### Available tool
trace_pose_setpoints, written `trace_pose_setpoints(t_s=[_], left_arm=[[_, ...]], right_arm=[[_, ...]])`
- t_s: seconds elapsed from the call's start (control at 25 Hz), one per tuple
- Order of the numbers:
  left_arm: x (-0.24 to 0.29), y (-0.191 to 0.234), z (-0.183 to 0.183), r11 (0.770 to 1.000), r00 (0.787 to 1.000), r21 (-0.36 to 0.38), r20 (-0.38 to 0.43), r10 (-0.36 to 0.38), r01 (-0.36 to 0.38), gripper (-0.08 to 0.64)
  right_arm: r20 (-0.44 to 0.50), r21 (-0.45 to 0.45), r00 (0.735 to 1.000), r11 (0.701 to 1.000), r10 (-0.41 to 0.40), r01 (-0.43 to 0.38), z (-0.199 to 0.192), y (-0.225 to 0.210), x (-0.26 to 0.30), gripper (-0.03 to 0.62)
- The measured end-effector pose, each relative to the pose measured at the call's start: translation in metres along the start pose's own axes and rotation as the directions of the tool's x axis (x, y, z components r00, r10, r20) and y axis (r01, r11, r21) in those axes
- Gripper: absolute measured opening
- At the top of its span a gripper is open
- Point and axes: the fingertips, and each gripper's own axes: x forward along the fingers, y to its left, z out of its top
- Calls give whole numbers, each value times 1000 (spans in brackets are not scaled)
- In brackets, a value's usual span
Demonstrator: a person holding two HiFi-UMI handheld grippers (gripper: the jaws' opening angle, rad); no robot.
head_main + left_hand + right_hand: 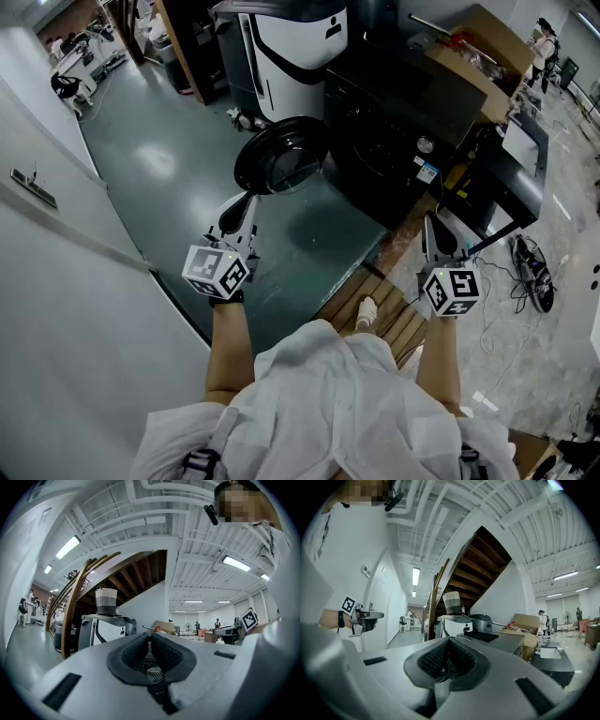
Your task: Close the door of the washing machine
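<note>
door open, just ahead of left tool

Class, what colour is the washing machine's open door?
The door is glossy black; the head view shows it best.

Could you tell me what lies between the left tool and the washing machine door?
Nothing; the head view shows only bare floor between left tool and door.
</note>
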Motion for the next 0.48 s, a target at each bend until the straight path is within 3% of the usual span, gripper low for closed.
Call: trace_pose_setpoints(t_s=[0.48], left_arm=[[6, 8, -3, 1000, 1000, -6, -3, 0, 0, 28]], right_arm=[[6, 1, 1000, 1000, -8, 8, 2, -1, 9, 26]])
